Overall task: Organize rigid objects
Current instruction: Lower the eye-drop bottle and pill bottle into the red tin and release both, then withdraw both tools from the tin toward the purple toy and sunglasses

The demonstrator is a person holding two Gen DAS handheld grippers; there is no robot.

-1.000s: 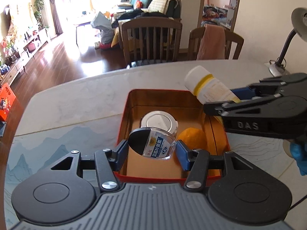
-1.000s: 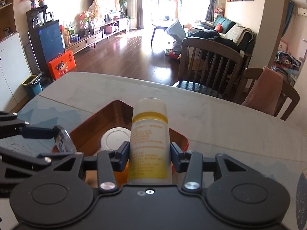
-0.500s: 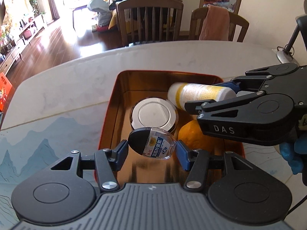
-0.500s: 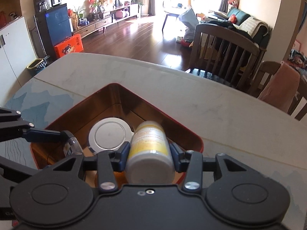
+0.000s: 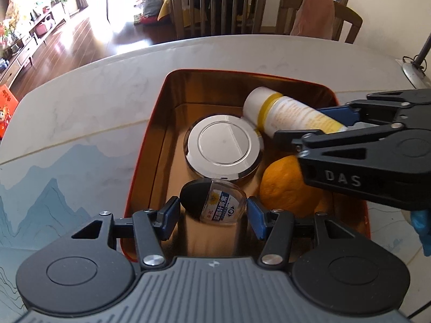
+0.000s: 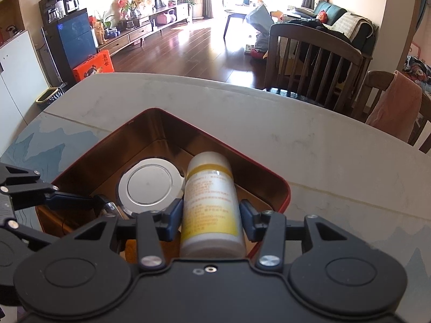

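Both tools are matte black plastic with blue rubber pads on the fingers. The left gripper (image 5: 212,210) has a ribbed grey body, two round black discs at its sides, black linkage bars and silver screw heads at the pivots. The right gripper (image 6: 211,212) has the same discs, bars and silver screws on a smooth black body; its side carries the pale letters "DAS", with a blue glove (image 5: 421,223) behind it.

White yellow-banded bottle (image 6: 210,202) lies tilted inside red tin (image 5: 142,167).
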